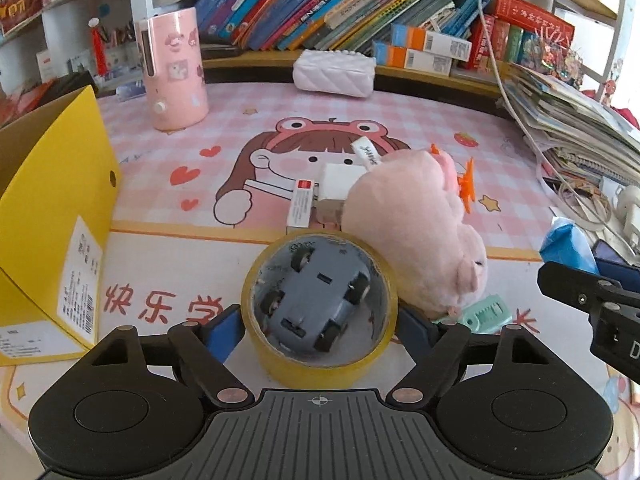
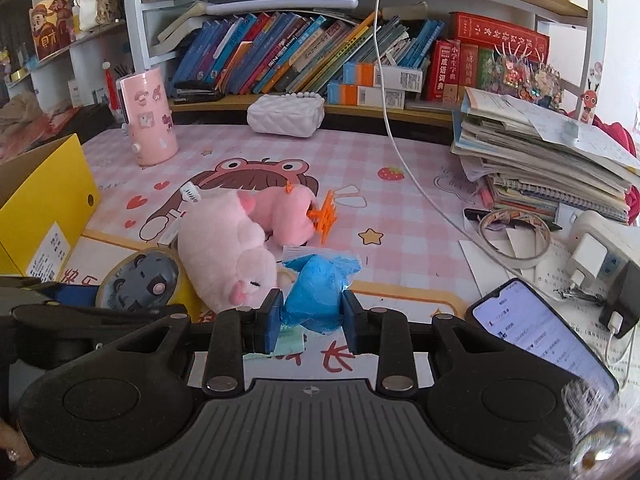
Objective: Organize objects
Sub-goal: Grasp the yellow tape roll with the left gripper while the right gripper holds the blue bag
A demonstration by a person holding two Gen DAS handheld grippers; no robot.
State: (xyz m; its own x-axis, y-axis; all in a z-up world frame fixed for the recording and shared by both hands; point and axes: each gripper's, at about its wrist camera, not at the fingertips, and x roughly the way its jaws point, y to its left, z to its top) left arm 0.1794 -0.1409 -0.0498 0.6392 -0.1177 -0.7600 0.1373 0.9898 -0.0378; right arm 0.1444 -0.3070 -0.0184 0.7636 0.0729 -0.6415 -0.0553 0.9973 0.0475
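Note:
My left gripper (image 1: 320, 328) is shut on a yellow tape roll (image 1: 320, 360), its blue pads on both sides. A grey toy car (image 1: 316, 300) lies upside down inside the roll. A pink plush pig (image 1: 416, 232) lies just right of the roll. My right gripper (image 2: 310, 320) is shut on a crumpled blue plastic packet (image 2: 320, 292) just right of the pig (image 2: 224, 256). The tape roll (image 2: 184, 292) with the car (image 2: 140, 280) also shows in the right wrist view. An orange clip (image 2: 326, 216) lies behind the pig.
A yellow cardboard box (image 1: 52, 200) stands at the left. A pink cylinder (image 1: 176, 68) and a white quilted pouch (image 1: 332, 72) stand at the back below a bookshelf. A book stack (image 2: 552, 160), a phone (image 2: 540, 340) and chargers (image 2: 600, 260) are at the right. Small white boxes (image 1: 308, 196) lie behind the roll.

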